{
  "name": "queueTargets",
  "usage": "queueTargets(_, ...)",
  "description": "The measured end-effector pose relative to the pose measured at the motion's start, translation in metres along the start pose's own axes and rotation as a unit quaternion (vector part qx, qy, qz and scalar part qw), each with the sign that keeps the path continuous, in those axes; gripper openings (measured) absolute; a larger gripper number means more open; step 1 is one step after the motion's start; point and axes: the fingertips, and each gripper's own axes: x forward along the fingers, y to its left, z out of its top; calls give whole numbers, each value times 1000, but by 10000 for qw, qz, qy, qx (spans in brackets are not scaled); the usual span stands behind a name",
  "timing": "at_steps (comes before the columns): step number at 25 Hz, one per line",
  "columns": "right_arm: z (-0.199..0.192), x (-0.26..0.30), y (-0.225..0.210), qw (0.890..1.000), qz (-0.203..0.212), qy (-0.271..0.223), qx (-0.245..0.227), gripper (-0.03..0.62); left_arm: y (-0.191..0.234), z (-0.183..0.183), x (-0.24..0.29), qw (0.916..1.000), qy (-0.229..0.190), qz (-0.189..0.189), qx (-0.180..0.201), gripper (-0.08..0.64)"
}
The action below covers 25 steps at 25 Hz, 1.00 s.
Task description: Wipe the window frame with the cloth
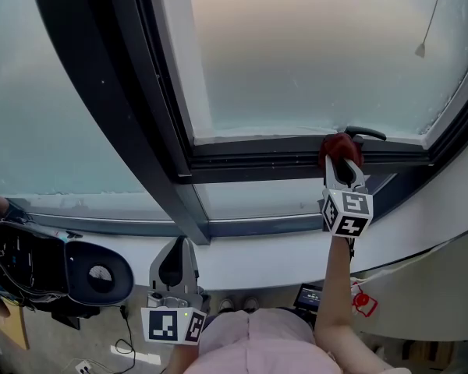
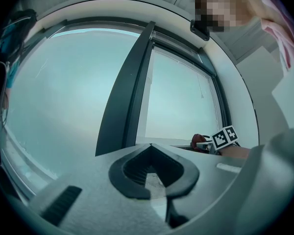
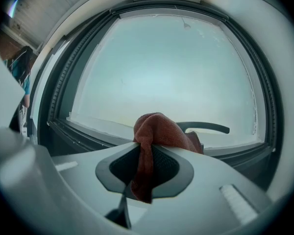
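**Cloth (image 3: 159, 129) bunched at the window frame (image 1: 257, 160)**

Red and soft, it sits wadded at the frame's dark lower rail, just beside the window handle (image 3: 206, 128). It looks light and limp, so it will likely fold and drag rather than push stiffly. A pinch through a gathered fold suits it. The right gripper (image 3: 146, 169) has its jaws closed on such a fold, with a tail hanging between them. The left gripper (image 2: 154, 173) hangs low by the sill, jaws together on nothing.

Handle (image 3: 208, 128) partly behind cloth (image 3: 157, 129), window frame (image 1: 144, 131) cropped at top — cord (image 1: 430, 18) too
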Motion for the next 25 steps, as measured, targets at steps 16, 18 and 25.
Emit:
queueTargets(16,36,-44,283,9652,2557,-533,-113,71,54,15,-28,9998,-90,190,69,-5)
queueTargets(18,31,-42,309,9597,2765,-469,-172,71,65,17,-35,9994,-113,307,82,-5)
queueTargets(25,11,-14,338,9580,2849,-161,-266,71,96,24,-60,9971,-184,726,126,-5)
